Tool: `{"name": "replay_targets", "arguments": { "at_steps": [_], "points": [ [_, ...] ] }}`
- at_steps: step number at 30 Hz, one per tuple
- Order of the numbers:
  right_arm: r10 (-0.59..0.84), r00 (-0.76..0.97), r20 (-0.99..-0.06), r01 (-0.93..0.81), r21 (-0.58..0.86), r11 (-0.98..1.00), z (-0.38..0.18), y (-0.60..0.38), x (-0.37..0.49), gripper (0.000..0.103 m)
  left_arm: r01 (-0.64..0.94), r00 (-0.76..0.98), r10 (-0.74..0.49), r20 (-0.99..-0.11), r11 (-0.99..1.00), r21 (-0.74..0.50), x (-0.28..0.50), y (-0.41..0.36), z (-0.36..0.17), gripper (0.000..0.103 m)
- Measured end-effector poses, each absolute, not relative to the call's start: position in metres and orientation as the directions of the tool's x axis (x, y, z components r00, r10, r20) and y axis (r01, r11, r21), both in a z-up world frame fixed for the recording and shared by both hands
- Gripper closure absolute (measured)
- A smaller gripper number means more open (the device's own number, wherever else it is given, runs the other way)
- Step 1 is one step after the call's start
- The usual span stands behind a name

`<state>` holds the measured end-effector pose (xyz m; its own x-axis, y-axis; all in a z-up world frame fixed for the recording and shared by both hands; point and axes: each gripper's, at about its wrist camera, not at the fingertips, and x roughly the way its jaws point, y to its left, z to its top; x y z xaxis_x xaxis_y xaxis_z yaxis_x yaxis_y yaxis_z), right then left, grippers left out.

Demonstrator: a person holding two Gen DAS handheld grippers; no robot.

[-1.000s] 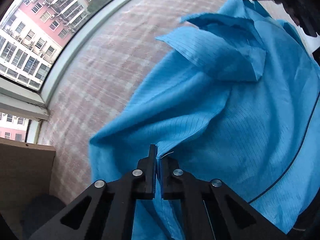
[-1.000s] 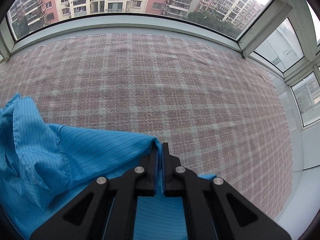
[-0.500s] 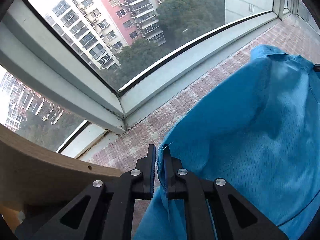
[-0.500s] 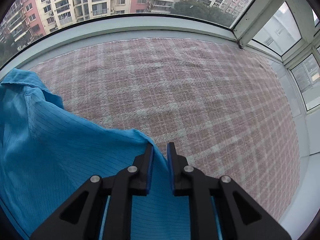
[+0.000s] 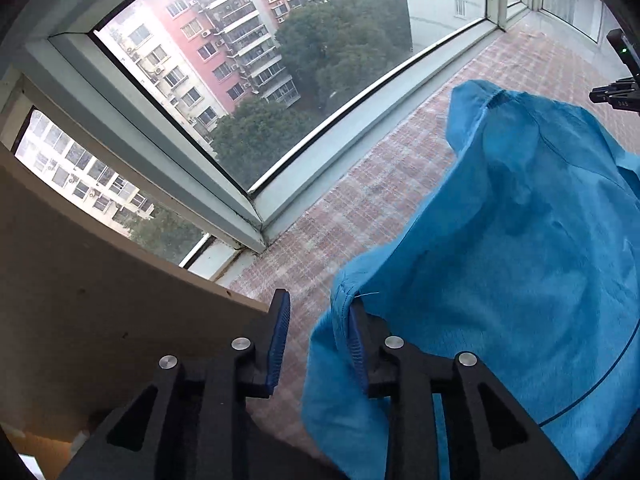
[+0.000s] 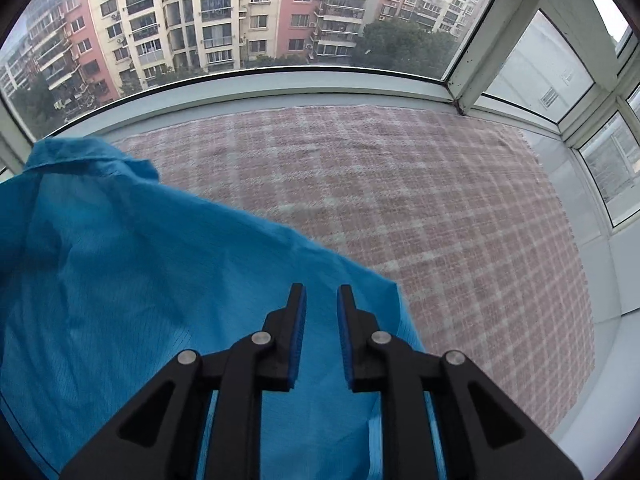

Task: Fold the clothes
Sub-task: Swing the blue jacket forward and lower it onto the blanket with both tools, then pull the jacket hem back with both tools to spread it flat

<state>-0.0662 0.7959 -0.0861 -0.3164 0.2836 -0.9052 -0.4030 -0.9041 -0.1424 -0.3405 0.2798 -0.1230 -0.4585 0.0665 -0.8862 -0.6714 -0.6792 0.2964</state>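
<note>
A blue pinstriped garment [image 5: 520, 248] lies in a loose heap on the pink plaid cloth [image 5: 360, 200]. My left gripper [image 5: 318, 308] is open; a hem corner of the garment drapes against its right finger [image 5: 356, 340], no longer clamped. In the right wrist view the garment [image 6: 140, 260] spreads over the lower left, its collar at the far left. My right gripper [image 6: 321, 300] is open just above the garment's edge, holding nothing. The right gripper's body shows at the left wrist view's right edge [image 5: 616, 88].
The plaid cloth [image 6: 400, 200] covers a bay-window ledge ringed by window frames [image 6: 280, 88]. A brown cardboard panel [image 5: 100, 300] stands close on the left of my left gripper. White sill borders the cloth on the right [image 6: 592, 360].
Both grippers opened and released the garment corners they held. The garment dropped and settled onto the cloth. The left gripper swung up toward the window.
</note>
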Motion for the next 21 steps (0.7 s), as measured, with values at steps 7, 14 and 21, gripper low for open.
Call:
{"name": "replay_targets", "arguments": {
  "at_steps": [7,14,21],
  "points": [
    [0.199,-0.332,-0.922,-0.334,-0.083,-0.939,-0.102,0.726,-0.001,0.086,-0.686,-0.448,0.104,-0.888,-0.677,0.267,-0.322,0.284,-0.11,0.074],
    [0.19,-0.308,-0.932,-0.338,-0.079,-0.938,-0.12,0.701,0.037,0.086,-0.703,-0.316,0.125,-0.941,-0.697,0.143,-0.259,0.251,-0.152,0.069],
    [0.183,-0.247,-0.952,-0.378,-0.079,-0.922,-0.142,0.683,0.105,0.086,-0.694,-0.222,0.055,-0.973,-0.71,0.118,-0.176,0.206,-0.202,0.069]
  ]
}}
